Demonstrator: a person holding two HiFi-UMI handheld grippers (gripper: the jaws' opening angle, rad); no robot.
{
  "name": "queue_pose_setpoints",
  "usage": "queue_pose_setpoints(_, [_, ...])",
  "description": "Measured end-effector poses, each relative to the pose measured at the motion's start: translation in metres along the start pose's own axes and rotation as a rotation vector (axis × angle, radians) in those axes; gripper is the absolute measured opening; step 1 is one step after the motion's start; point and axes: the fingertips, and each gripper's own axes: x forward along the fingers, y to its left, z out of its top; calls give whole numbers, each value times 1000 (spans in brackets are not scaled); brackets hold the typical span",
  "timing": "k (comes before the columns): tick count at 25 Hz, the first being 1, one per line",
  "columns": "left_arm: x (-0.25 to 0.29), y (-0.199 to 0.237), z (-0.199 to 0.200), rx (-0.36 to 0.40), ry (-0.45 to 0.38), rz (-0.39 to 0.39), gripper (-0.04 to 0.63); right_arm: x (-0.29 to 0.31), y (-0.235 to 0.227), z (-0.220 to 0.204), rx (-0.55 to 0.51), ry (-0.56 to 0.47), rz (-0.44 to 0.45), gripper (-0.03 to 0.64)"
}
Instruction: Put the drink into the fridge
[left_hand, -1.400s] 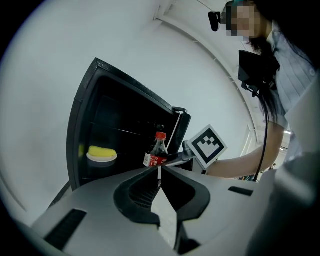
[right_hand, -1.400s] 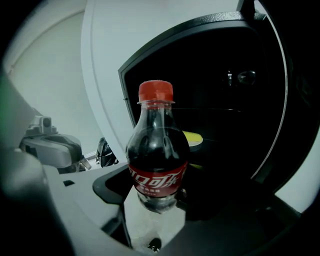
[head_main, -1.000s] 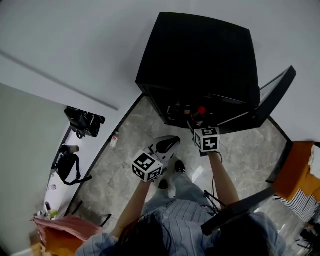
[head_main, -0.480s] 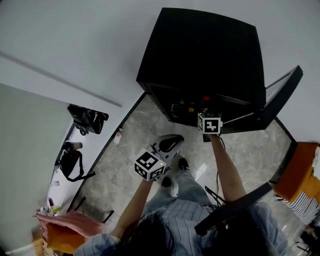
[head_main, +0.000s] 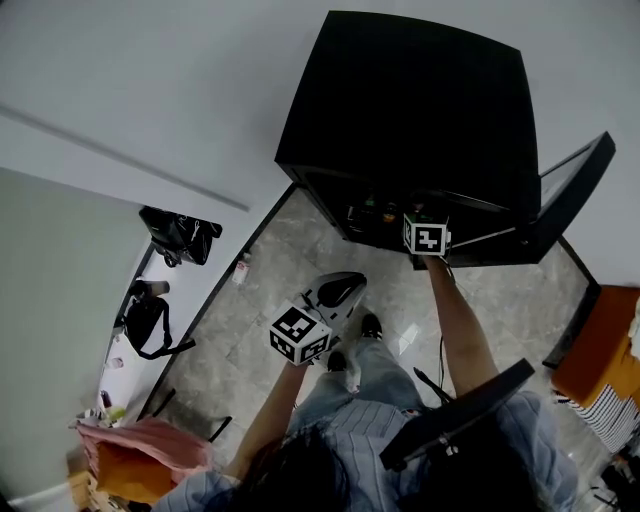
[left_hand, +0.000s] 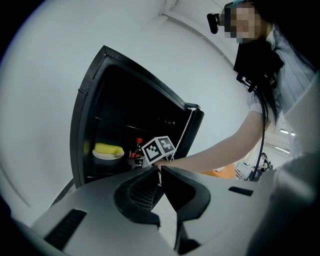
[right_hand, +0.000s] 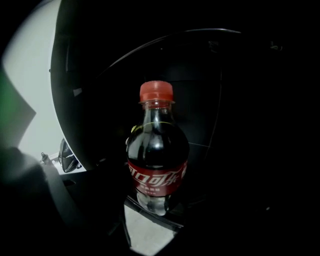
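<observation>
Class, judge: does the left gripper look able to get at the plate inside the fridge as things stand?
Probably yes. The fridge door stands open, the plate sits apart from the bottle in the right gripper, and nothing crosses the left gripper's line to it. Its jaws are shut, though.

Dressed in a pale striped short-sleeved shirt (head_main: 370, 440), light jeans (head_main: 365, 372) and dark shoes (head_main: 372, 326); long dark hair (head_main: 290, 480). Grey-shelled left gripper (left_hand: 160, 169) with black ribbed pads (left_hand: 142, 192) and a white cube (head_main: 300, 335) printed with black square markers.
</observation>
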Motion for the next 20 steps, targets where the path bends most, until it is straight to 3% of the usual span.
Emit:
queue_pose_setpoints(4, [-5, 2, -1, -7, -3, 16, 9, -4, 2, -4, -42, -56, -14, 299])
queue_pose_setpoints(7, [-10, 1, 0, -10, -7, 22, 9, -7, -1, -8, -18, -96, -20, 299])
queue_pose_setpoints(14, [-20, 2, -8, -24, -5, 32, 9, 0, 1, -5, -48, -124, -26, 299])
queue_pose_setpoints(20, [-35, 2, -20, -38, 17, 51, 9, 17, -1, 1, -171, -51, -16, 299])
